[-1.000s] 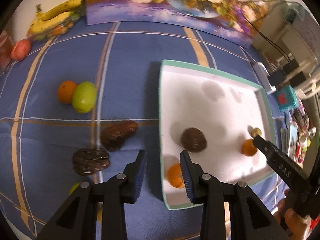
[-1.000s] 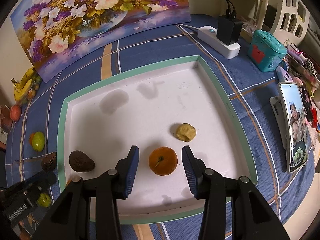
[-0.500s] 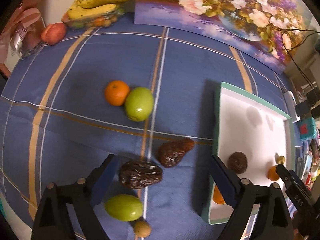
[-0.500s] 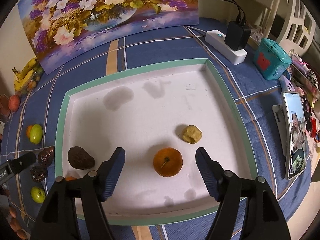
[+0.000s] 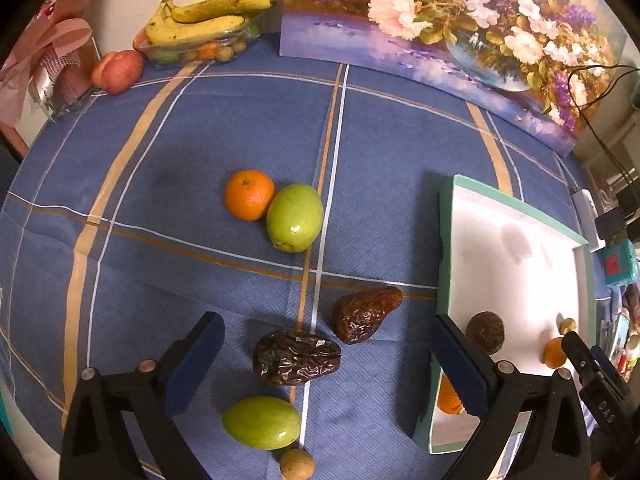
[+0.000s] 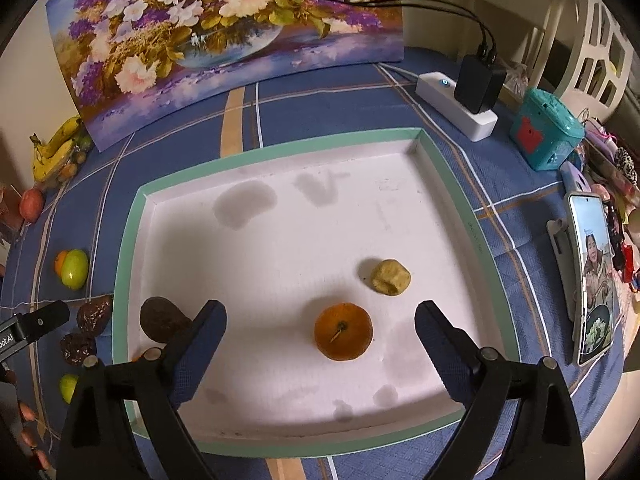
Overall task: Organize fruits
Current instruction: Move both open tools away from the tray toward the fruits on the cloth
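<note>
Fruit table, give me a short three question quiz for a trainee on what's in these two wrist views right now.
1. True or false: the orange between the right gripper fingers lies inside the white tray.
2. Which fruit touches the orange on the cloth? A) banana B) green apple C) dark date
3. Fill in: both the left gripper and the right one are ____.

Key: 1 true; 2 B; 3 open.
</note>
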A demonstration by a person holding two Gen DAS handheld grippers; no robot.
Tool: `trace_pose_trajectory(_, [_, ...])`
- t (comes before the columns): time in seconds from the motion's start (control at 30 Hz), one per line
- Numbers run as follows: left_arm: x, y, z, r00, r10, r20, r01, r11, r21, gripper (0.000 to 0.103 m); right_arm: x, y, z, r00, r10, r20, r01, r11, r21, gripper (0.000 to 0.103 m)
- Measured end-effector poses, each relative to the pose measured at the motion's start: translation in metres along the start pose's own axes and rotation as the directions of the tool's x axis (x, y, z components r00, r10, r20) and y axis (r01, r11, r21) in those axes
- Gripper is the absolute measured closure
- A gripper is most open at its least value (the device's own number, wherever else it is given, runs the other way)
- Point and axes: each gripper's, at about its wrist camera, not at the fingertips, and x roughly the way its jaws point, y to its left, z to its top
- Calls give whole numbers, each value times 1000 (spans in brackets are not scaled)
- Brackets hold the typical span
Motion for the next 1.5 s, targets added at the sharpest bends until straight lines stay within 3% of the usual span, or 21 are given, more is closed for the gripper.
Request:
trace_pose_trajectory(0.5, [-39,11,-4,993,-85,85,87,996,-19,0,-26,22,-6,995,81,56,-80,997,-8,7])
trace_pose_trajectory(0.87, [-79,30,-12,974,-143,174,149,989,-20,0,-45,49,-17,992,102,70,-96,992,-87,7])
trace_pose_trajectory(1.03, [-89,37,-16,975,-131,182,133,991,0,0,-52,61,-21,987,142,71,-134,985,-105,7])
trace_pose_trajectory(1.27, [-93,66,-17,982,-74,176,82,996,-43,0,-56,85,-25,977,209,45,-203,972,-121,8])
trace_pose_trajectory(1.5, [-79,96,-24,993,-14,115,24,995,-93,2,-55,112,-32,966,259,4,-256,956,-142,9])
